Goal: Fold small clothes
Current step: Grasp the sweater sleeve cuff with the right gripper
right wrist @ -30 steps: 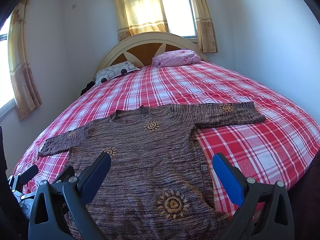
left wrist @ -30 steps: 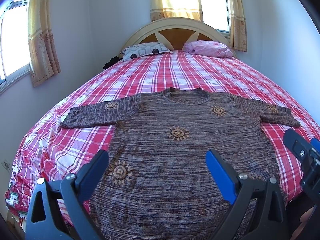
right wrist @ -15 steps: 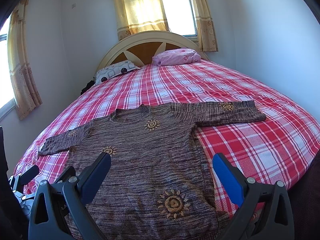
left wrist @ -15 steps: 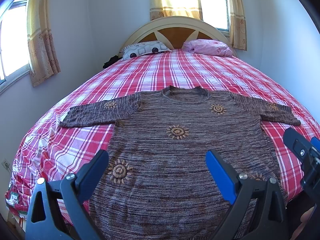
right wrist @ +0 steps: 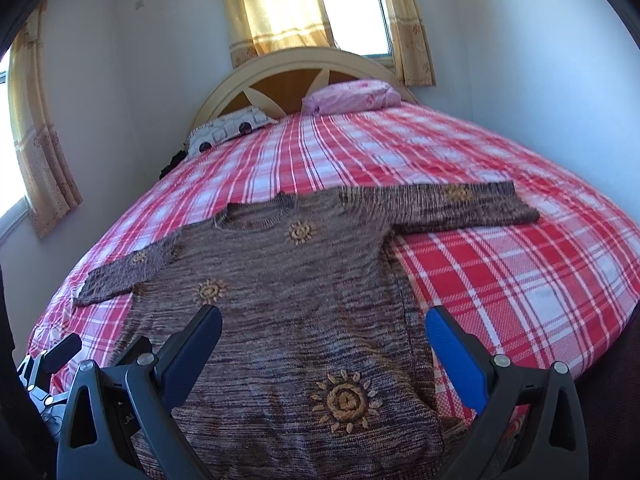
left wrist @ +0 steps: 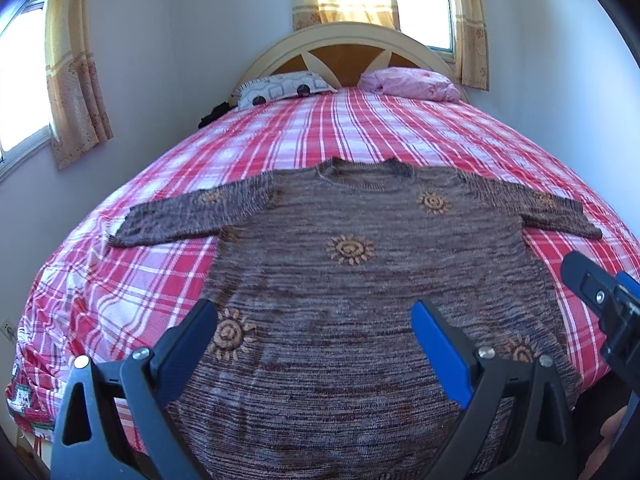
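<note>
Brown sweater [left wrist: 360, 280] spread flat across the frame's centre on the checked bed [left wrist: 360, 128], sleeves out to either side. Left gripper [left wrist: 316, 332] gaping wide above the hem, empty; right gripper [right wrist: 324, 332] likewise wide, empty. Risk: pinching the bedsheet along with loose knit, dragging both. No containers anywhere in sight.

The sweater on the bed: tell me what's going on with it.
A person holds two grippers over a brown knit sweater that lies flat, sleeves spread, on the red plaid bed. The left gripper and the right gripper both hang open above its lower part, holding nothing. No fold has been made yet.
</note>
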`<state>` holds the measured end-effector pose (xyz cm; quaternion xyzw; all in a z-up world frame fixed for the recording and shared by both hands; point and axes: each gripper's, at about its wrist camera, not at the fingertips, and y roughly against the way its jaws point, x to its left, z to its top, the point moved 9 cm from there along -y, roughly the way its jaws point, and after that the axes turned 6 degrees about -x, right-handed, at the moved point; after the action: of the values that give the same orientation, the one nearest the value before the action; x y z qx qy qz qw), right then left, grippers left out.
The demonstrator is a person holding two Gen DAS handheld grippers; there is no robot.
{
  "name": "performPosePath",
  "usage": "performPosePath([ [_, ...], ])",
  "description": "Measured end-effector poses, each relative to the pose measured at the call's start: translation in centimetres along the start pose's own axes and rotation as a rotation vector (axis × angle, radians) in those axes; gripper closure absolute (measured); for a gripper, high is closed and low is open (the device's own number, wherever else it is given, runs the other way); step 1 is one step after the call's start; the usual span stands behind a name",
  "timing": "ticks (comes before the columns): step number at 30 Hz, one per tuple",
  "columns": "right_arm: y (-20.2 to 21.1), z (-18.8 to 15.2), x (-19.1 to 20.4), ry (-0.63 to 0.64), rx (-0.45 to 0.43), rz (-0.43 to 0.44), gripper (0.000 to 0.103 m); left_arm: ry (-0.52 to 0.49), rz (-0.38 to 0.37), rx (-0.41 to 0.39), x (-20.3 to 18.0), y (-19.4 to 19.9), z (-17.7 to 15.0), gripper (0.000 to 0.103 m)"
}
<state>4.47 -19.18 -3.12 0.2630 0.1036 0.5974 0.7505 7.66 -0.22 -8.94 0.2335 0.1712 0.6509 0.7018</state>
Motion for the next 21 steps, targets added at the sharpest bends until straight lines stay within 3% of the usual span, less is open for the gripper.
performPosePath([
  [7,-2.3,1.9,-6.3,-0.09,-0.011,-0.045,0.001,0.021,-0.062,0.037,0.3,-2.4,-1.0,0.003],
  [10,-3.2,4.5,-12.4,-0.2,-0.058,-0.098,0.001,0.05,-0.084,0.055,0.8,-3.7,-0.8,0.003],
  [13,-4.8,7.3,-19.5,-0.309,-0.086,-0.206,0.001,0.043,-0.068,0.048,1.5,-5.0,-0.1,0.003],
  [17,-10.4,9.1,-25.6,-0.324,0.047,-0.285,0.003,0.037,-0.027,0.046,2.7,-6.7,0.9,0.003],
  [19,-13.0,9.2,-27.9,-0.348,0.102,-0.312,0.016,0.055,-0.02,0.052,3.2,-7.3,1.1,0.003],
  [21,-15.2,8.9,-29.6,-0.374,0.144,-0.329,0.018,0.076,-0.015,0.068,3.6,-7.9,1.2,0.003],
])
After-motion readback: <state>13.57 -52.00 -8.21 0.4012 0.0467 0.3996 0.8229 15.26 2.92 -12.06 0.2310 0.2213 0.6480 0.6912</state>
